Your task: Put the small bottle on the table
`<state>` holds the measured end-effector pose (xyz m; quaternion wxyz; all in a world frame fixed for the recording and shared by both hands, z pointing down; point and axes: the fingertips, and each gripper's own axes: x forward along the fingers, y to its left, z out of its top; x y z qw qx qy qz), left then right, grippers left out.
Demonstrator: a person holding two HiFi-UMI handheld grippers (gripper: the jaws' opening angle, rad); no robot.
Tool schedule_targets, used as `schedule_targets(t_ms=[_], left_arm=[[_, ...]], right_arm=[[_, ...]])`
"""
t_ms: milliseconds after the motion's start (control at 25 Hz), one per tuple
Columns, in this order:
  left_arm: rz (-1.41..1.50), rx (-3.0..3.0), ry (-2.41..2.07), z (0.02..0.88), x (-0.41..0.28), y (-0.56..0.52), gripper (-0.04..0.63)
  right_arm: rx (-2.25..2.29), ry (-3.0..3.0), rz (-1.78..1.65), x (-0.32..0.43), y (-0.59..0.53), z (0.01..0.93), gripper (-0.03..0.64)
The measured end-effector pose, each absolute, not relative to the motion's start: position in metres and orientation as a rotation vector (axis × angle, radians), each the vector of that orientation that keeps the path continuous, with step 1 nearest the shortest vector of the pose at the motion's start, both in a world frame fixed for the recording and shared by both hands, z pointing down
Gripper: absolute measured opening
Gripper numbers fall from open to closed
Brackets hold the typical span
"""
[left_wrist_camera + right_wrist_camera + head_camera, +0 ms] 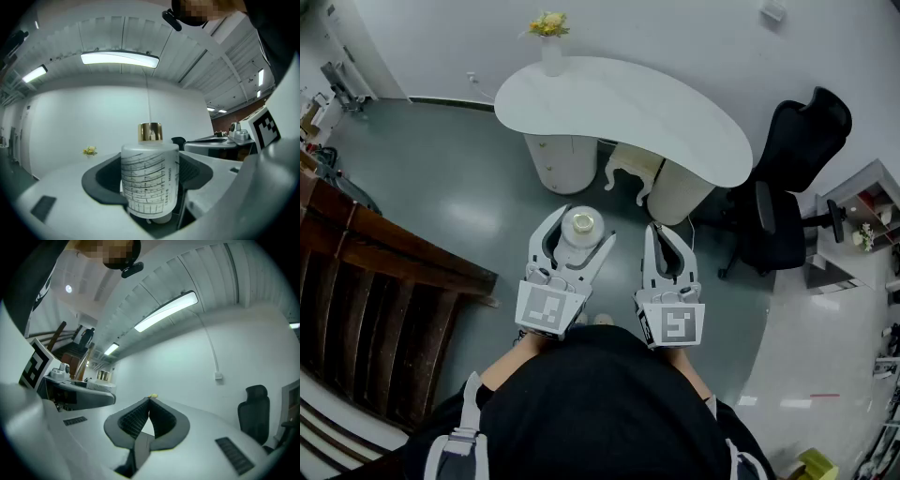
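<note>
White and kidney-shaped, the table [628,108] stands ahead of me in the head view on a grey floor, with a vase of yellow flowers [551,42] at its far left end and a black office chair [792,178] off to its right. Both tools are close to my body, well short of the table. The left gripper [584,225] has its jaws spread wide around the small bottle [579,230], seen from above as a pale round body. The right gripper [664,234] is just beside it with its jaws brought together. In the left gripper view, the bottle stands upright between the two dark pads, which press on its sides; it is frosted, printed with dark lines, and topped by a gold cap [150,131]. It hangs in the air, carried by this grip alone. In the right gripper view, the jaws meet at their tips with nothing between them. I judge the pick-up done and the rest undone: the bottle has yet to be carried to the table, set down upright on a bare part of it, and released.
</note>
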<state>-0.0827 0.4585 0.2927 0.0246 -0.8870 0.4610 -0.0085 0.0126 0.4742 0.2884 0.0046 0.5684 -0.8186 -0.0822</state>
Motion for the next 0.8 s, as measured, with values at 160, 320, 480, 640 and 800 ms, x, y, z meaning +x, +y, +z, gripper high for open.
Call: schedule_targets(t_ms=[160, 320, 480, 640, 800], left_arm=[[-0.024, -2.736, 1.435, 0.293, -0.079, 0.46, 0.334], [-0.018, -2.726, 1.451, 0.294, -0.075, 0.461, 0.334], [-0.014, -2.718, 1.466, 0.296, -0.066, 0.46, 0.336], [-0.012, -2.712, 1.48, 0.298, -0.061, 0.459, 0.336], [-0.023, -2.707, 1.491, 0.298, -0.062, 0.457, 0.334]], right_arm=[[1.827, -2.61, -0.316, 0.017, 0.475, 0.279, 0.022], [1.819, -2.62, -0.313, 0.023, 0.476, 0.28, 0.022], [1.798, -2.664, -0.288, 0.031, 0.474, 0.283, 0.023], [1.788, -2.685, -0.264, 0.037, 0.471, 0.287, 0.023], [1.775, -2.696, -0.247, 0.036, 0.467, 0.289, 0.023]])
